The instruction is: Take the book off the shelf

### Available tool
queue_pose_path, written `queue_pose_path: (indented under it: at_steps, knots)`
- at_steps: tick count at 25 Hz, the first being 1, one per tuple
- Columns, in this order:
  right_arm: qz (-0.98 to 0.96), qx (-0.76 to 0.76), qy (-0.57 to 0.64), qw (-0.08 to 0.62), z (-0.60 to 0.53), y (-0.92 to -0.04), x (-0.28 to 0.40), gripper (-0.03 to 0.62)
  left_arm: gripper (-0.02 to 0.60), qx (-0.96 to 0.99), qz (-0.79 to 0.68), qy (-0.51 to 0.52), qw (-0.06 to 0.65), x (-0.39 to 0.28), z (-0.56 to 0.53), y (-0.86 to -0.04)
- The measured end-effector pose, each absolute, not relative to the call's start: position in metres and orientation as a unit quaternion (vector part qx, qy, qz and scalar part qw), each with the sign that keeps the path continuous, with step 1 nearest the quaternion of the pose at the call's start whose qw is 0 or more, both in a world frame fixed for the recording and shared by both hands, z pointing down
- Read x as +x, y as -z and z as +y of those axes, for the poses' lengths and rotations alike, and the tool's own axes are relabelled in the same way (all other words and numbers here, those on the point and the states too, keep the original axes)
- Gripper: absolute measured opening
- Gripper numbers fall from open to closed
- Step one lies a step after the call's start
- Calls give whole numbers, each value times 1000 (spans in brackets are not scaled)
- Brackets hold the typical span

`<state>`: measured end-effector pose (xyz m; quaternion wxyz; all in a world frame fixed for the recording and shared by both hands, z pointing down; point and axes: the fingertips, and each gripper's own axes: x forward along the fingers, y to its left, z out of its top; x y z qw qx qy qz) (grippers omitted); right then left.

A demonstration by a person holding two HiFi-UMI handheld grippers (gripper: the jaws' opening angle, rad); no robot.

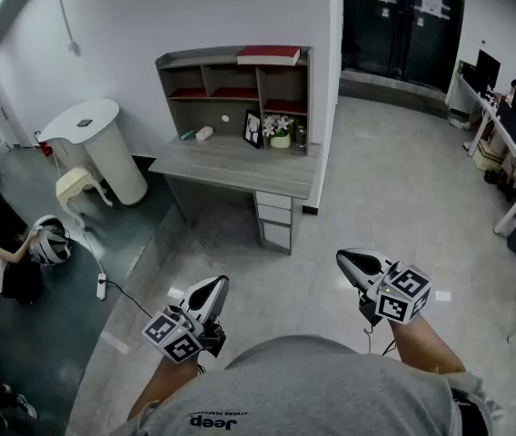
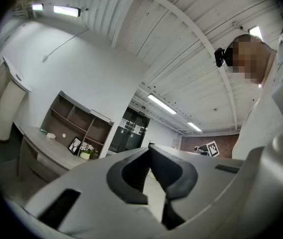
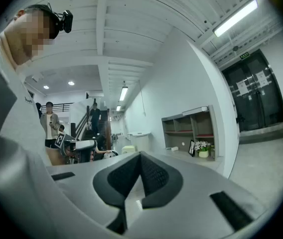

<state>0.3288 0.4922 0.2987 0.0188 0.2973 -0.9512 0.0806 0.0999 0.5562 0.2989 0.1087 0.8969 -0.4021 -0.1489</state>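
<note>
A red book (image 1: 268, 55) lies flat on top of the grey shelf unit (image 1: 236, 89) that stands on the desk (image 1: 231, 164) against the white wall. Other red books (image 1: 234, 93) lie in its compartments. Both grippers are held low near the person's body, far from the desk. My left gripper (image 1: 213, 288) has its jaws shut with nothing between them. My right gripper (image 1: 349, 260) is shut and empty as well. In the left gripper view the shelf unit (image 2: 76, 123) appears small at the left. The right gripper view shows the shelf unit (image 3: 194, 128) at the right.
A picture frame (image 1: 253, 128) and a pot of white flowers (image 1: 278, 131) stand on the desk under the shelf. A white rounded cabinet (image 1: 104, 148) stands left of the desk. Desks with monitors (image 1: 512, 125) line the right wall. People (image 3: 49, 123) stand in the background.
</note>
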Motion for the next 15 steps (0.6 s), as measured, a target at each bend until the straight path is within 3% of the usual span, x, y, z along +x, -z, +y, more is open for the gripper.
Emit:
queue_pose_path:
  at_steps: [15]
  knots:
    - [-951, 297, -87, 8, 476, -293, 352, 2, 31, 900, -395, 151, 109, 127, 534, -292]
